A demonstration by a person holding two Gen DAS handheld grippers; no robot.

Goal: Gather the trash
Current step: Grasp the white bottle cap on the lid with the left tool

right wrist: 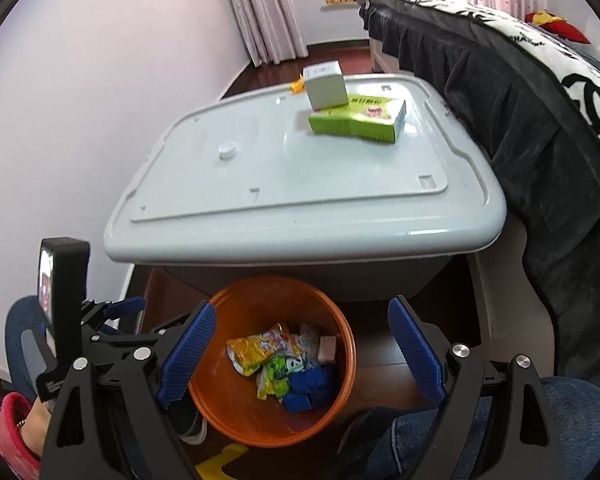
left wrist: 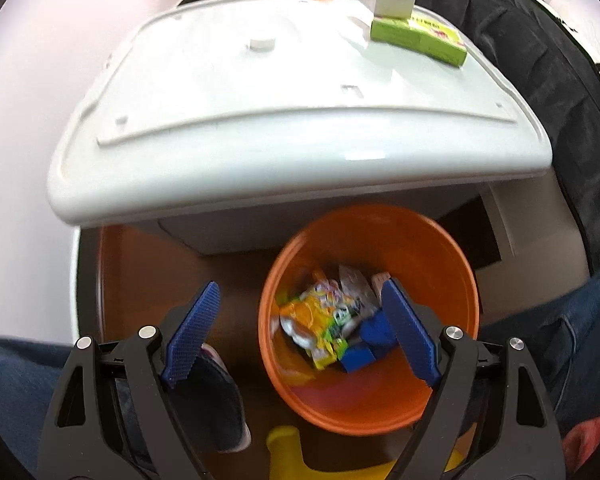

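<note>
An orange bin (left wrist: 432, 400) stands on the floor in front of a white storage box; it also shows in the right wrist view (right wrist: 236, 424). It holds crumpled yellow and green wrappers (left wrist: 320, 320) (right wrist: 260, 352) and blue scraps (right wrist: 308, 388). My left gripper (left wrist: 300, 328) is open and empty above the bin. My right gripper (right wrist: 302, 354) is open and empty above the bin too. On the box lid (right wrist: 300, 184) lie a green carton (right wrist: 356, 120), a white box (right wrist: 326, 84) on it, a small orange scrap (right wrist: 298, 86) and a white cap (right wrist: 227, 150).
A bed with a dark blanket (right wrist: 520, 120) stands right of the box. A lilac wall (right wrist: 60, 120) is on the left. The person's jeans-clad legs (left wrist: 560, 320) flank the bin. A yellow object (left wrist: 288, 456) lies in front of the bin. The left gripper's body (right wrist: 64, 312) shows at left.
</note>
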